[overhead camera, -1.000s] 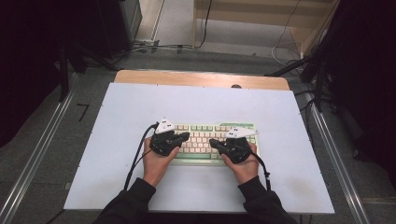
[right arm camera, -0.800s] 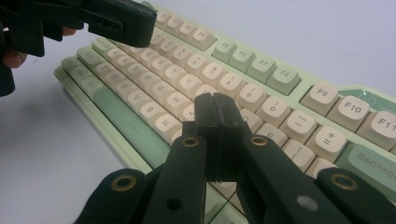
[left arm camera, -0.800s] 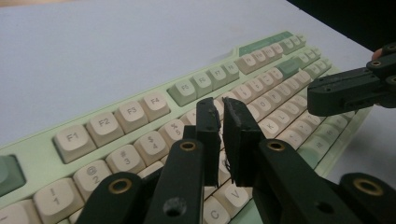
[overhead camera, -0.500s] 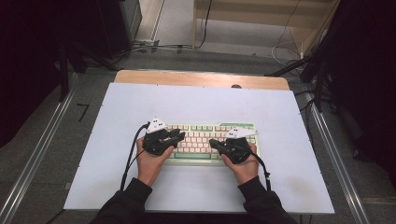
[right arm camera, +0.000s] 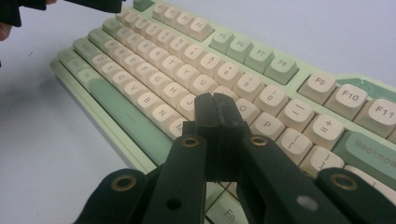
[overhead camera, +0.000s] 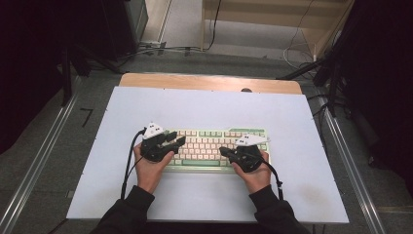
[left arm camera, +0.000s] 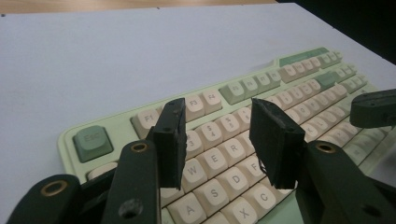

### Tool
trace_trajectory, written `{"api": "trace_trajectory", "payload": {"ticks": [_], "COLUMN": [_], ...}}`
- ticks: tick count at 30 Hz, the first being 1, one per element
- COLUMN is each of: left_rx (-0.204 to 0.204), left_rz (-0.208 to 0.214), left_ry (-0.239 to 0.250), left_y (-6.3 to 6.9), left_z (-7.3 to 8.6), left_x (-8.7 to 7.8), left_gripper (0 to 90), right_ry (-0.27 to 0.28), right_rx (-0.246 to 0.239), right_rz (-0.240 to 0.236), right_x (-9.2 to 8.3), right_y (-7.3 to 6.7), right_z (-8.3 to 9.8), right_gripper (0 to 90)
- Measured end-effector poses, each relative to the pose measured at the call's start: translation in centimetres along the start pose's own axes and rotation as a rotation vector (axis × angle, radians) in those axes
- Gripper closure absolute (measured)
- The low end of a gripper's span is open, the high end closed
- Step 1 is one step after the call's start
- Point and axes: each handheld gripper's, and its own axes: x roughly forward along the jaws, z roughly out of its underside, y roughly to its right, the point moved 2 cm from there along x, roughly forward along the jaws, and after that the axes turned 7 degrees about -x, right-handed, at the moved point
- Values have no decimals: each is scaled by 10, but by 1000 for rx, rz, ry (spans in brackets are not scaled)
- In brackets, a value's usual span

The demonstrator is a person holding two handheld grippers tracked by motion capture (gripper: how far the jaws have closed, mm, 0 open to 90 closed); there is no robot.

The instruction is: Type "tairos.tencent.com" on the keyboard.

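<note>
Two handheld grippers over a green-and-cream keyboard, mid-bench.

High view: keyboard (overhead camera: 214, 148) flat on the pale bench (overhead camera: 204, 105), lying crosswise, nearer the person's edge. Left gripper (overhead camera: 176, 141) over the keyboard's left end, fingers pointing right across the keys, spread apart. Right gripper (overhead camera: 225, 151) over the right half, pointing left; finger state too small to judge here. Left hand (overhead camera: 148, 168) and right hand (overhead camera: 254, 173) behind them, dark sleeves at the bottom edge. Cable trailing from each gripper.
Left gripper view: fingers (left arm camera: 172, 140) open, nothing between them, above the number and QWERTY rows; Esc key (left arm camera: 92, 141) off to the left. Other gripper's tip at the right edge.
Right gripper view: fingers (right arm camera: 207, 114) closed together, empty, tips over the keys beside J and K; contact not clear. Backspace (right arm camera: 371, 149) at right.
</note>
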Motion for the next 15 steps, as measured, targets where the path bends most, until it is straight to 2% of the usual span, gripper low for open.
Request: {"api": "trace_trajectory", "payload": {"ticks": [15], "left_rx": [-7], "left_rz": [-24], "left_ry": [13], "left_y": [-5], "left_z": [0], "left_x": [-3], "left_gripper": [508], "right_ry": [-35], "right_rx": [-2], "right_rz": [17], "right_x": [3], "right_y": [1], "right_z": [7], "right_gripper": [877]}}
